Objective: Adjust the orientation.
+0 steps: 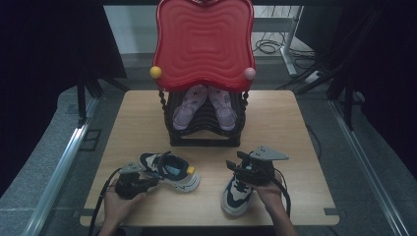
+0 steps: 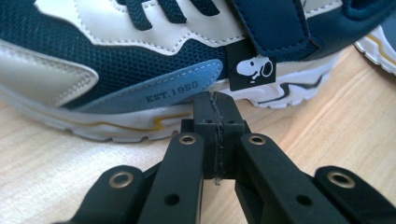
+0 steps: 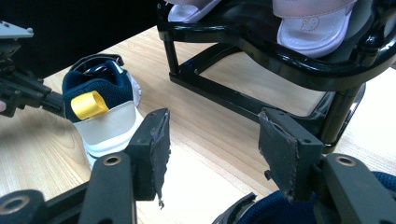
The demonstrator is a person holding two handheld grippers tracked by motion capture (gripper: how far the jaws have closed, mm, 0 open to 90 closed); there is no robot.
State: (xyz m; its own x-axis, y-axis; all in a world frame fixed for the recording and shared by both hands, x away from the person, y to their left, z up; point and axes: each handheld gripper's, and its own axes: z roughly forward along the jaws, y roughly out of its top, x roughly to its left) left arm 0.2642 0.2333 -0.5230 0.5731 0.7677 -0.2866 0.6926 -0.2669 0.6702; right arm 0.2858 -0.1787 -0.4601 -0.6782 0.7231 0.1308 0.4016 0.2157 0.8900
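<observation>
Left claw (image 1: 150, 183) sits at the counter's (image 1: 137, 118) near-left, held in the left hand (image 1: 118, 201). Jaws clenched, pads pressed flat together w/ nothing between; in the left gripper view the tips (image 2: 215, 105) stop just short of the left shoe (image 1: 172, 172), right by its sole under the light-blue "EST. 1950" panel. Can't tell if they touch it.

Left shoe: navy mesh w/ cream panels, white sole, lying on the counter just right of the left claw. A black tag w/ a white cartoon dog (image 2: 252, 72) hangs off its strap. In the right gripper view its heel (image 3: 105, 119) faces the camera, yellow pull loop (image 3: 88, 105) on the back.

Centre, far side: black rack (image 1: 204, 132) standing on the counter, a pair of pink shoes (image 1: 204, 105) on its shelf, toes toward the person. A red tray (image 1: 204, 44) w/ wavy ridges stands up on top of the rack, a yellow ball (image 1: 155, 72) at its left corner and a pink ball (image 1: 250, 73) at its right.

Right shoe (image 1: 236, 194): same navy/cream make, near-right on the counter, toe pointing toward the person.

Right claw (image 1: 235, 167) is over the right shoe's opening, held in the right hand (image 1: 270, 194). Jaws released, spread wide, pads (image 3: 156, 154) clear of anything; bare counter shows between them, and the shoe's navy collar (image 3: 275, 210) sits just below.
</observation>
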